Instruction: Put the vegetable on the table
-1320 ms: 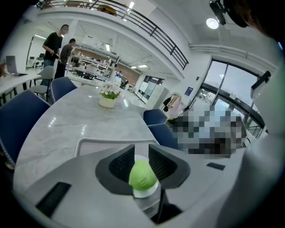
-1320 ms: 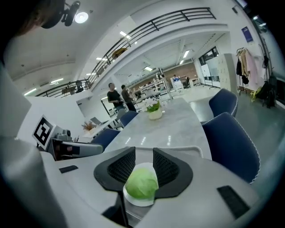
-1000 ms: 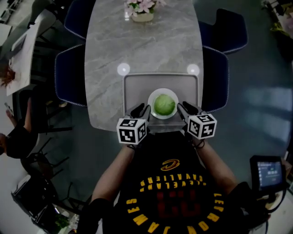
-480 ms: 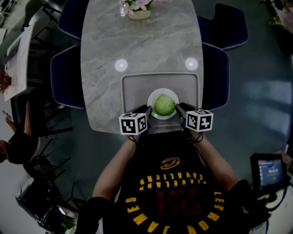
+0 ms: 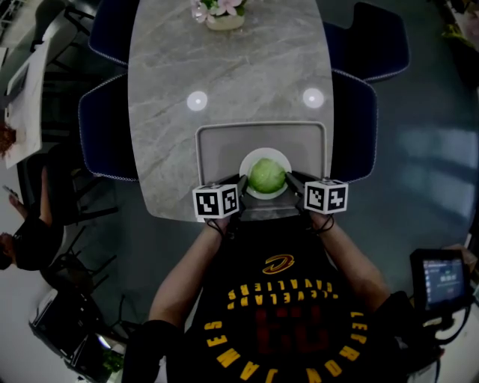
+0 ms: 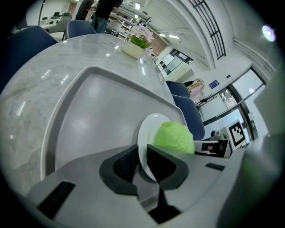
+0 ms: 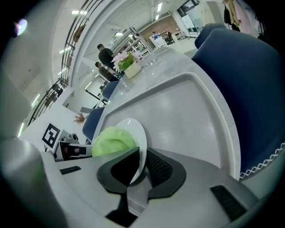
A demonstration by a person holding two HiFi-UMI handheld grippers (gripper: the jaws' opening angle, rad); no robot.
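Observation:
A green cabbage (image 5: 267,175) sits on a white plate (image 5: 251,158), which rests on a grey tray (image 5: 224,142) at the near end of the marble table (image 5: 224,67). My left gripper (image 5: 241,184) holds the plate's left rim, and in the left gripper view the plate (image 6: 147,133) stands edge-on between the dark pads of this gripper (image 6: 142,153). My right gripper (image 5: 292,180) is at the plate's right rim. In the right gripper view the jaws of this gripper (image 7: 142,156) are closing on the plate (image 7: 133,129), pads against its edge. The cabbage (image 7: 112,139) lies just beyond.
A pot of pink flowers (image 5: 217,13) stands at the table's far end. Dark blue chairs (image 5: 105,127) (image 5: 355,127) flank the table on both sides. A person (image 5: 22,232) sits at the far left. A small screen (image 5: 441,280) is at the lower right.
Both grippers have moved inward to the plate's two sides, and their fingers now sit at its rim. The plate and cabbage have stayed on the tray.

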